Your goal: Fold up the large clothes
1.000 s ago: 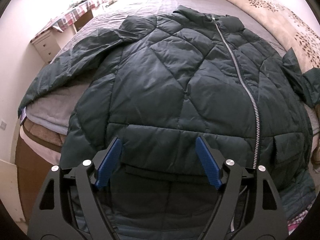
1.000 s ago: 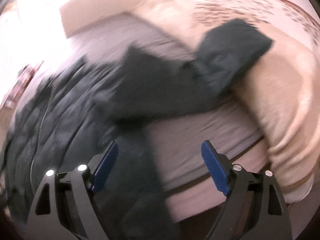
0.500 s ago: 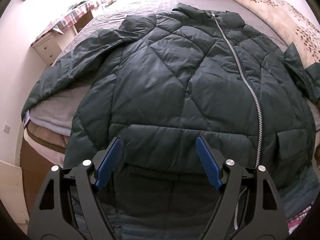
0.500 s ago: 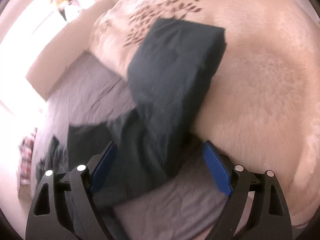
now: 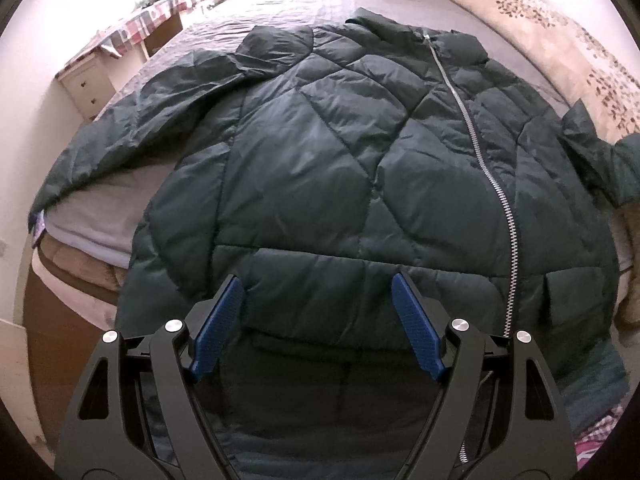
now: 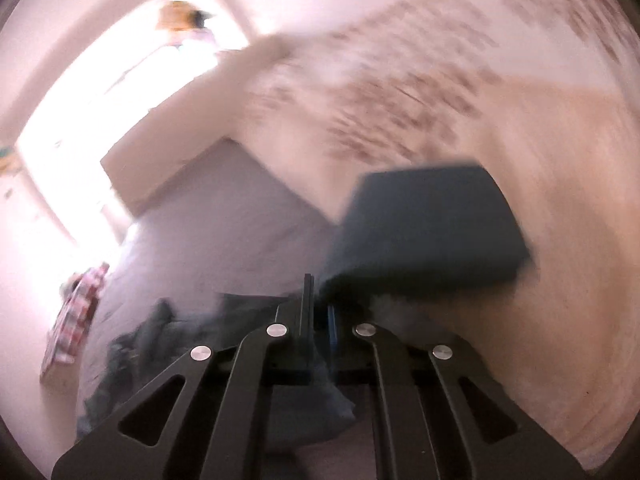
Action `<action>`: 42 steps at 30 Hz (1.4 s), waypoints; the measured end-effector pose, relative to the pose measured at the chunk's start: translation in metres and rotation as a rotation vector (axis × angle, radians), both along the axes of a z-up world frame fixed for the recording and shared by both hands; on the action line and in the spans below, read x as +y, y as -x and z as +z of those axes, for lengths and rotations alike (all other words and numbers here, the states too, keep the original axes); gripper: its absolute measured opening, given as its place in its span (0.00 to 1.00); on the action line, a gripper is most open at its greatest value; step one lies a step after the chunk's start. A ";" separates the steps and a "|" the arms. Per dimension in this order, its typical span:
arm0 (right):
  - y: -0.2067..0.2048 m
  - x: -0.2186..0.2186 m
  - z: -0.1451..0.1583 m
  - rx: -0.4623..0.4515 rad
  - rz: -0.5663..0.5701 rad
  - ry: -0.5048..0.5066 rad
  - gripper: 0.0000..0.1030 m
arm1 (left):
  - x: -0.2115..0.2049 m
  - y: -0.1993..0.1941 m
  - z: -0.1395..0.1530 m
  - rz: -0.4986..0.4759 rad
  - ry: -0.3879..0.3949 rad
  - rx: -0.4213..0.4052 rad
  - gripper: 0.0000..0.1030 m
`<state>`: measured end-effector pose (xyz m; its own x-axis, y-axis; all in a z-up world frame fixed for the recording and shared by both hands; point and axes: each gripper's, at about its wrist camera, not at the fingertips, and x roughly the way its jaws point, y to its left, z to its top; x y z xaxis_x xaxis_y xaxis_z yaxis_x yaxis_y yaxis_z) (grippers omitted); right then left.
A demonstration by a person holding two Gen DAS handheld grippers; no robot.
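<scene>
The dark quilted jacket (image 5: 360, 184) lay spread face-up on the bed (image 5: 320, 4), its collar toward the far end and its hem hanging over the near edge, so its long axis ran from near to far with the zip (image 5: 492, 184) slanting down the right half. The left gripper (image 5: 318, 312) hovered over the hem, pointing steeply down, its blue pads spread wide with nothing pinched between them; the fabric sat below, and whether the pads touched it could not be told. The left sleeve (image 5: 132, 132) stretched out to the left along the bed's side, ending near the corner of the mattress, well apart from that gripper. The right sleeve (image 6: 428, 224) lay out to the right against the cream flowered quilt (image 6: 520, 120), and the right gripper (image 6: 318, 312) was the nearer one by far: its jaws had just been closing and stood pressed together, with dark sleeve fabric seemingly caught between them, though the blur of the right wrist view left the pinch itself unclear. The coming move most likely turned on carrying that sleeve leftward across the chest toward the zip. The grey bedspread beyond the collar gave open room at the far end, while the heaped quilt crowded the right side and the near and left edges dropped off to the floor. A desk with a checked cloth (image 5: 132, 28) stood off to the far left, clear of the work.
</scene>
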<state>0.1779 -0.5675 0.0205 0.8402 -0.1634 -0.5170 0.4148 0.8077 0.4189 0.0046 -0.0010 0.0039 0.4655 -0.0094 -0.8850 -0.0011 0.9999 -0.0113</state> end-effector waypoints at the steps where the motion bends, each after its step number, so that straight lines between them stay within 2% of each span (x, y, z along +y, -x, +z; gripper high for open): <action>1: 0.008 0.015 0.007 -0.020 0.049 0.035 0.06 | 0.001 -0.001 0.000 0.001 0.009 -0.003 0.75; 3: 0.008 0.054 0.031 -0.080 0.163 0.085 0.06 | 0.004 0.000 0.002 0.003 0.031 -0.015 0.75; 4: 0.008 0.060 0.035 -0.087 0.183 0.092 0.06 | 0.005 0.000 0.003 0.004 0.043 -0.022 0.75; 5: -0.012 0.081 0.056 -0.113 0.275 0.115 0.06 | 0.007 0.000 0.004 0.006 0.050 -0.028 0.75; 6: -0.016 0.097 0.064 -0.123 0.327 0.125 0.06 | 0.009 0.001 0.006 0.008 0.061 -0.038 0.75; 10: -0.039 0.150 0.079 -0.131 0.501 0.124 0.06 | 0.018 0.001 0.010 0.021 0.098 -0.069 0.75; 11: -0.046 0.171 0.079 -0.174 0.606 0.133 0.06 | 0.020 0.001 0.011 0.024 0.106 -0.075 0.75; 12: -0.052 0.189 0.075 -0.109 0.595 0.104 0.06 | 0.023 0.001 0.012 0.028 0.113 -0.081 0.75; 16: -0.066 0.252 0.055 -0.029 0.715 0.077 0.06 | 0.039 0.001 0.014 0.055 0.132 -0.100 0.75; 20: -0.059 0.327 0.020 0.111 0.784 0.088 0.06 | 0.052 0.002 0.015 0.075 0.136 -0.110 0.75; 22: -0.057 0.343 0.009 0.172 0.802 0.099 0.07 | 0.058 0.001 0.015 0.082 0.134 -0.113 0.75; 24: -0.052 0.362 -0.002 0.259 0.839 0.089 0.16 | 0.062 -0.002 0.015 0.084 0.133 -0.113 0.75; 25: -0.055 0.370 -0.007 0.305 0.855 0.080 0.35 | 0.063 -0.004 0.015 0.083 0.131 -0.114 0.75; 26: -0.064 0.359 -0.011 0.331 0.871 0.072 0.59 | 0.063 -0.007 0.015 0.081 0.128 -0.115 0.75; 27: -0.062 0.357 -0.011 0.328 0.869 0.080 0.65 | 0.064 -0.007 0.016 0.079 0.126 -0.119 0.75; 29: -0.051 0.350 -0.008 0.307 0.890 0.095 0.67 | 0.063 -0.011 0.019 0.073 0.125 -0.127 0.75; 34: -0.031 0.336 0.012 0.269 0.907 0.055 0.67 | 0.053 -0.027 0.032 0.039 0.126 -0.162 0.75; 36: -0.007 0.327 0.014 0.242 0.873 0.050 0.67 | 0.045 -0.036 0.039 0.018 0.128 -0.175 0.77; 38: 0.008 0.320 0.011 0.230 0.828 0.039 0.67 | 0.038 -0.047 0.045 0.006 0.162 -0.176 0.78; 40: 0.009 0.301 0.005 0.236 0.770 0.027 0.67 | 0.025 -0.059 0.054 -0.017 0.218 -0.181 0.79; 42: 0.014 0.276 -0.001 0.235 0.705 -0.012 0.62 | 0.008 -0.076 0.062 -0.063 0.244 -0.195 0.82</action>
<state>0.1634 -0.2920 0.0191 0.6105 0.3806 -0.6946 -0.1207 0.9114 0.3933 0.0808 0.0068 0.0657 0.6183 -0.2447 -0.7469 0.0869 0.9658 -0.2444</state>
